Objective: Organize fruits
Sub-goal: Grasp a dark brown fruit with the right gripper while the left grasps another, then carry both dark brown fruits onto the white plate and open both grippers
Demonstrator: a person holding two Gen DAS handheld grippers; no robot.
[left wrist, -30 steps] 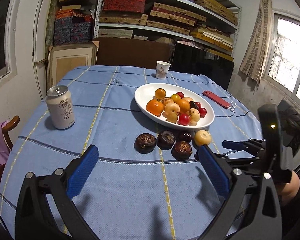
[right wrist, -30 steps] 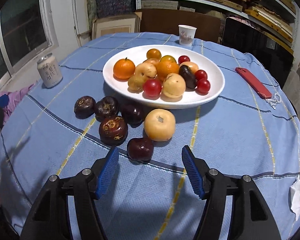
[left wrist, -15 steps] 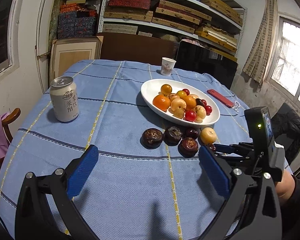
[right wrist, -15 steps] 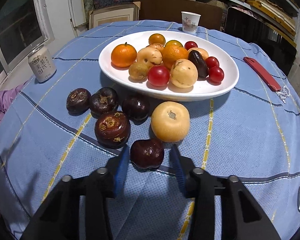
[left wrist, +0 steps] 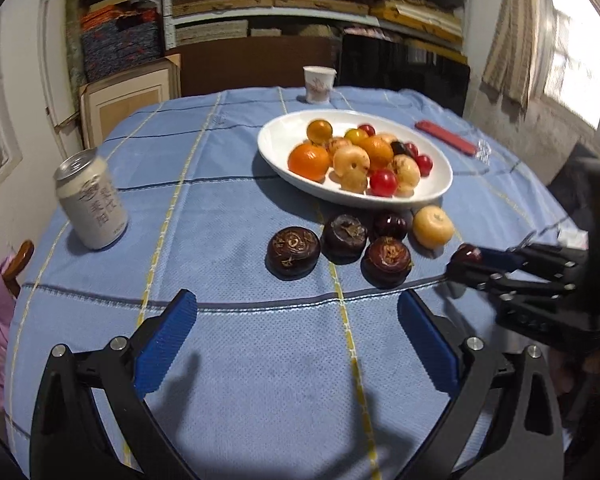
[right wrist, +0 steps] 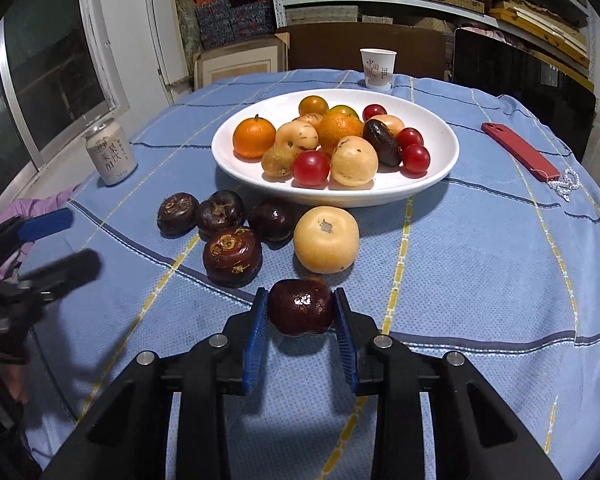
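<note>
Right wrist view shows my right gripper (right wrist: 301,309) has just closed, its blue pads clamped on a dark red fruit (right wrist: 300,307) near the white plate (right wrist: 428,184). My left gripper (left wrist: 296,336) hovers with fingers wide apart over bare blue tablecloth (left wrist: 260,380).

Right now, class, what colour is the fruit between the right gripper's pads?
Dark reddish-brown fruit, glossy; clearest in the right wrist view.

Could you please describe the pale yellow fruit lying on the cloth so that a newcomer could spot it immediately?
Find the white oval plate of mixed fruit on the blue tablecloth. In front of its near rim lies a cluster of loose fruit. The pale yellow fruit is the only light one there; its neighbours are all dark brown.
</note>
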